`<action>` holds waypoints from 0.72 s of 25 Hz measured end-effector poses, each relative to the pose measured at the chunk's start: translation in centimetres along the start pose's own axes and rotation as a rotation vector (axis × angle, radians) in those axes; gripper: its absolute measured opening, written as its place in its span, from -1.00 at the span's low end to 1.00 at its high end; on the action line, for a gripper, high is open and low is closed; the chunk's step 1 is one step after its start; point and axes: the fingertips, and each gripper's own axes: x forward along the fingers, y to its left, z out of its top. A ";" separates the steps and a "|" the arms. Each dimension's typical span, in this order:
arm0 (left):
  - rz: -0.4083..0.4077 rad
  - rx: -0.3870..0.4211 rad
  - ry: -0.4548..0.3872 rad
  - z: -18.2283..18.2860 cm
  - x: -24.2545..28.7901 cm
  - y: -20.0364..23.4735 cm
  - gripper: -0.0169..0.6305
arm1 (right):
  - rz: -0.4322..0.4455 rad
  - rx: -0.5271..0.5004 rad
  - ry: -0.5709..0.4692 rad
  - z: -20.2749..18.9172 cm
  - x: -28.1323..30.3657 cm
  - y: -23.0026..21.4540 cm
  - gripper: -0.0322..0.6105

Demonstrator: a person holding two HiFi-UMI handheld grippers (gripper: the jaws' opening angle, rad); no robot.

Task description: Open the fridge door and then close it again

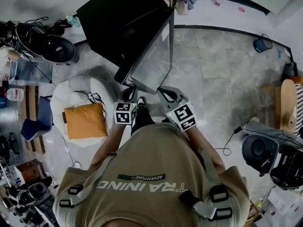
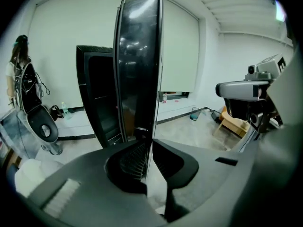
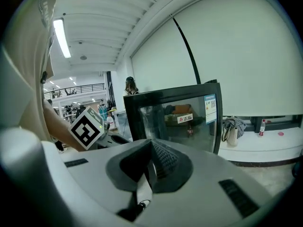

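The black fridge (image 1: 123,18) stands ahead of me with its glass door (image 1: 154,56) swung out toward me. In the left gripper view the door (image 2: 139,65) shows edge-on beside the dark cabinet (image 2: 97,103). In the right gripper view its glass face (image 3: 177,119) carries a sticker. My left gripper (image 1: 129,92) (image 2: 150,148) hangs just short of the door's near corner, jaws shut with nothing between them. My right gripper (image 1: 165,93) (image 3: 151,145) is level with it by the door's other corner, also shut and empty.
A white beanbag (image 1: 71,96) with an orange cushion (image 1: 85,121) lies to my left. A black chair (image 1: 59,48) is behind it. A blue bin (image 1: 262,44), a wooden stool (image 1: 286,103) and black gear (image 1: 258,150) stand at the right. Grey floor lies right of the door.
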 end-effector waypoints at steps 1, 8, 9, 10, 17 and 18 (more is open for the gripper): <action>0.008 -0.011 0.002 -0.1 0.0 -0.6 -0.84 | 0.009 0.000 0.006 -0.4 -0.3 0.0 -0.91; 0.034 -0.048 0.021 -0.7 -0.4 -2.9 -0.84 | 0.038 0.004 -0.006 -0.7 -1.4 0.4 -0.91; 0.034 -0.048 0.023 -0.7 -0.3 -3.1 -0.84 | 0.032 0.009 -0.007 -0.8 -1.5 0.5 -0.91; 0.033 -0.048 0.026 -0.7 -0.2 -3.2 -0.84 | 0.027 0.012 -0.007 -0.9 -1.6 0.6 -0.91; -0.003 -0.028 0.031 -1.3 -0.8 -3.0 -0.85 | -0.012 0.014 0.013 -1.1 -2.1 2.4 -0.91; -0.013 -0.024 0.038 -1.5 -0.9 -3.2 -0.85 | -0.021 0.009 0.019 -1.2 -2.2 2.8 -0.91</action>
